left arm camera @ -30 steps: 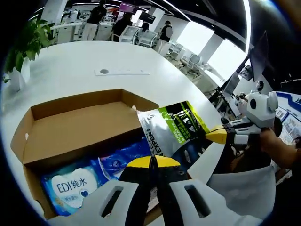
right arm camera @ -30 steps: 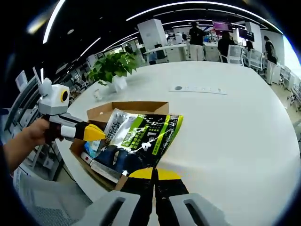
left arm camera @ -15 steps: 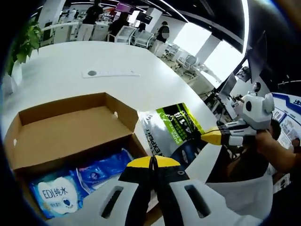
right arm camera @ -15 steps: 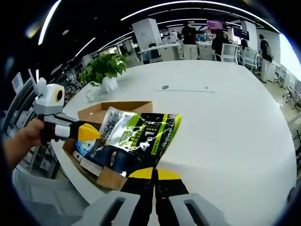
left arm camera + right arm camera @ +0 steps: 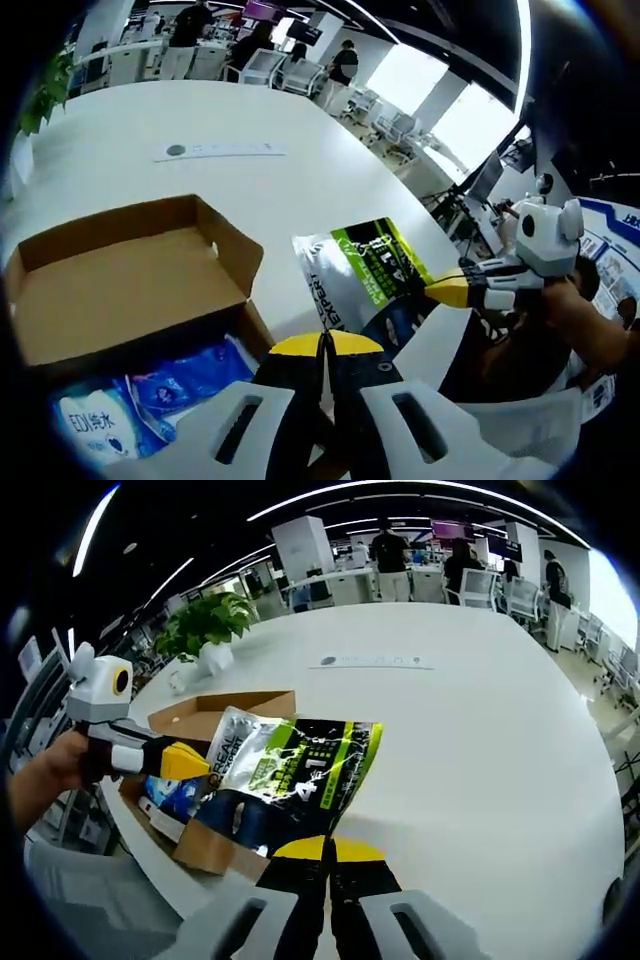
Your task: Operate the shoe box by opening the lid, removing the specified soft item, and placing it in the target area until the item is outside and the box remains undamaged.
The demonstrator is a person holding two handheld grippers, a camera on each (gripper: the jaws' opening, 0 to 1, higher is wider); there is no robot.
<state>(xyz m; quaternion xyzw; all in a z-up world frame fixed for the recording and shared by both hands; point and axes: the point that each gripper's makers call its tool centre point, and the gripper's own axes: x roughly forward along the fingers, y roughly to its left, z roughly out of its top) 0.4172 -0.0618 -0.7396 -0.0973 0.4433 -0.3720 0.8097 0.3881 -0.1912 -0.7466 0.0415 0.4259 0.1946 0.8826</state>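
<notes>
A soft pouch [image 5: 365,275] printed green, white and dark blue hangs over the white table [image 5: 300,190], just right of the open cardboard shoe box [image 5: 110,290]. My left gripper [image 5: 325,345] is shut on the pouch's near edge. From the right, my right gripper [image 5: 437,290] pinches its far corner. In the right gripper view the pouch [image 5: 290,770] spreads above my right gripper [image 5: 328,848], which is shut on its lower edge, and the left gripper [image 5: 197,763] clamps its left side. The box [image 5: 215,708] lies behind the pouch. Blue wipe packs [image 5: 190,370] lie inside the box.
A potted plant [image 5: 210,630] stands at the table's far side, beyond the box. A flat white strip [image 5: 375,661] lies mid-table. The table [image 5: 480,750] stretches wide to the right of the pouch. People and desks fill the background. The box sits near the table's edge.
The pouch has come out of the box and moved right over the table, still held by both grippers. In the left gripper view the box has slid left.
</notes>
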